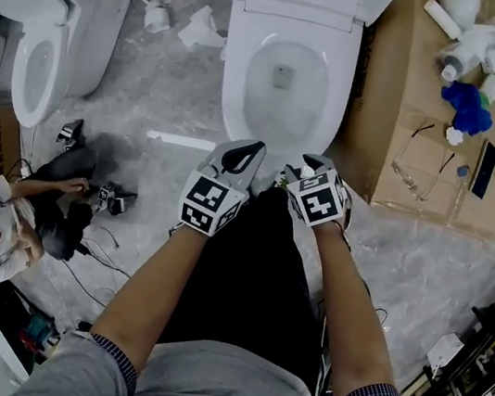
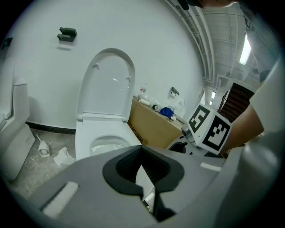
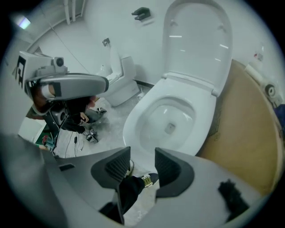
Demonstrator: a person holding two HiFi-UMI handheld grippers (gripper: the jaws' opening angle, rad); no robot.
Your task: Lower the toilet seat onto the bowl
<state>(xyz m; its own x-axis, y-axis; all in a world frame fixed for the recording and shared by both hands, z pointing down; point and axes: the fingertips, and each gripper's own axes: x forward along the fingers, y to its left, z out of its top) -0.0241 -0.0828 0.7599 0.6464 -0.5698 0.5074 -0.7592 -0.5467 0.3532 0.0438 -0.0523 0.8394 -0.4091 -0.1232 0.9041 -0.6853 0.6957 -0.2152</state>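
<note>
White plastic, oval and hinged at the back, the toilet seat (image 2: 107,84) is seen standing upright against the wall, in the upper middle of the left gripper view. Seat and lid cannot be told apart. It is well apart from both tongs, so the lowering is judged as not yet begun.

The grey left tongs (image 2: 142,153) are closed tip to tip, with only a hollow left between the dark pads, and nothing is held. The grey right tongs (image 3: 142,162) are held moderately apart and are empty; only a dark trouser leg and a shoe are seen through the gap.

A slam is the main risk. If the seat is tipped past its balance without being gripped, it may fall hard onto the white ceramic bowl (image 1: 236,96). With closed tongs only a push can be given, and smooth plastic may slip from the pads. The brown cardboard box (image 1: 404,106) stands just beside the bowl, at the right of the head view, and the white containers (image 1: 470,46) on it could be knocked by a wide reach.

In the head view the seat is strongly foreshortened, but both tongs are shown low, near the front rim, and a person (image 1: 29,212) is shown sitting on the floor at lower left. The full height of the seat is shown only in the gripper views.
</note>
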